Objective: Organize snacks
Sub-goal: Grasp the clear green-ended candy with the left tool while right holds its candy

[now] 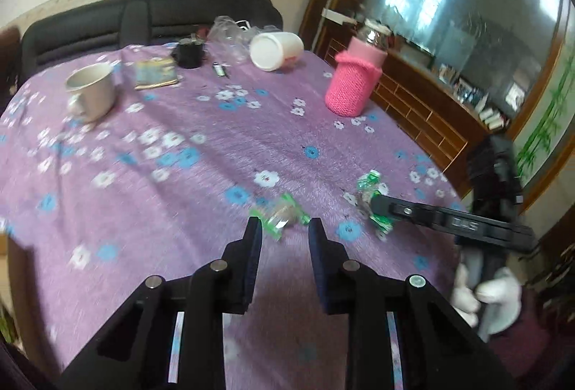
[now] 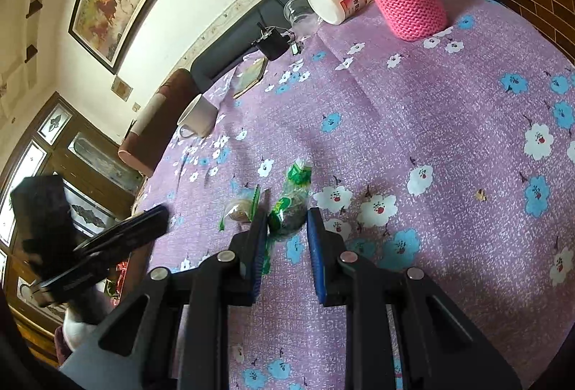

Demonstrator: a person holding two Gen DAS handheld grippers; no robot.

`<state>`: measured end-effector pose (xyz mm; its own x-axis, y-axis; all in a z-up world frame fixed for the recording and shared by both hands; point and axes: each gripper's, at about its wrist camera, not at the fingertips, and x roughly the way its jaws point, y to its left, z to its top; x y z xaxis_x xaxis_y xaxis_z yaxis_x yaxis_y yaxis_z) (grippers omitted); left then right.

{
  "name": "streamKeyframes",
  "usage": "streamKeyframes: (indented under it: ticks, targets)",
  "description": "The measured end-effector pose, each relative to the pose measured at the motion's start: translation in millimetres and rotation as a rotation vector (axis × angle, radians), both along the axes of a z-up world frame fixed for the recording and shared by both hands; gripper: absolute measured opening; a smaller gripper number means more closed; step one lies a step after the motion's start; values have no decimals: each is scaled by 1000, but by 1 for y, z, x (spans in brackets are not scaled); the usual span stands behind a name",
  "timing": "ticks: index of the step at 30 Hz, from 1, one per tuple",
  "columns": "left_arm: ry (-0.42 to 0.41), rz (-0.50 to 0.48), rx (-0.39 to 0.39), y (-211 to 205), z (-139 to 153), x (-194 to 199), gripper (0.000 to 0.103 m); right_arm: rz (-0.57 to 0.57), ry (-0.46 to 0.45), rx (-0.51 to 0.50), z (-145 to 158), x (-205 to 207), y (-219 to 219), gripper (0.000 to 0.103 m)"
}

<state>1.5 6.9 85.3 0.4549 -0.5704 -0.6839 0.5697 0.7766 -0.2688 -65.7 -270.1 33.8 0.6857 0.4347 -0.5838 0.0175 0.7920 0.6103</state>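
Two small snacks in clear and green wrappers lie on the purple flowered tablecloth [image 1: 201,152]. In the left wrist view one snack [image 1: 282,215] lies just beyond my open left gripper [image 1: 284,228], between its fingertips. The other snack [image 1: 370,196] lies to the right, at the tips of my right gripper [image 1: 375,203]. In the right wrist view my right gripper [image 2: 287,215] is open around that dark-filled snack [image 2: 291,206], jaws either side, not closed. The first snack [image 2: 239,208] lies left of it, with my left gripper [image 2: 158,217] beside it.
A white mug [image 1: 91,91], a flat packet [image 1: 156,73], a black object [image 1: 188,52], a tipped white jar [image 1: 275,48] and a bottle in a pink knitted sleeve [image 1: 354,81] stand farther back. A dark sofa [image 1: 143,16] runs behind the table. A wooden cabinet [image 1: 424,109] is at the right.
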Motion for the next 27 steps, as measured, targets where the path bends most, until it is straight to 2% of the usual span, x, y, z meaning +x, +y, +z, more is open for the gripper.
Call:
streamKeyframes:
  ticks: [1, 3, 5, 8, 13, 18, 19, 20, 22, 23, 26, 27]
  targets:
    - [3, 6, 5, 2, 0, -2, 31, -4, 6, 7, -2, 1, 1, 24]
    - [3, -4, 20, -2, -4, -2, 67, -2, 21, 33, -7, 3, 2, 24]
    - [-7, -28, 42, -15, -12, 1, 72, -4, 31, 45, -10, 3, 3, 24]
    - [-21, -74, 94, -34, -23, 8, 72, -11, 27, 49, -9, 2, 1, 24]
    - [-76, -153, 237, -74, -42, 19, 72, -10, 30, 81, -11, 3, -3, 24]
    - [-71, -179, 280, -90, -56, 34, 71, 3, 27, 96, -10, 4, -3, 24]
    - [-60, -180, 293, -92, -60, 37, 69, 6, 25, 100, -9, 5, -4, 24]
    - [-58, -174, 319, -94, -65, 38, 58, 8, 26, 100, -9, 6, -4, 24]
    - [-59, -177, 300, -92, -65, 36, 49, 12, 31, 98, -10, 6, -3, 24]
    - [-55, -170, 291, -90, -64, 36, 41, 14, 33, 100, -10, 7, -3, 24]
    - [-53, -148, 269, -81, -59, 32, 39, 20, 36, 101, -11, 7, -2, 24]
    - [-48, -140, 255, -76, -57, 31, 34, 22, 36, 98, -11, 8, -1, 24]
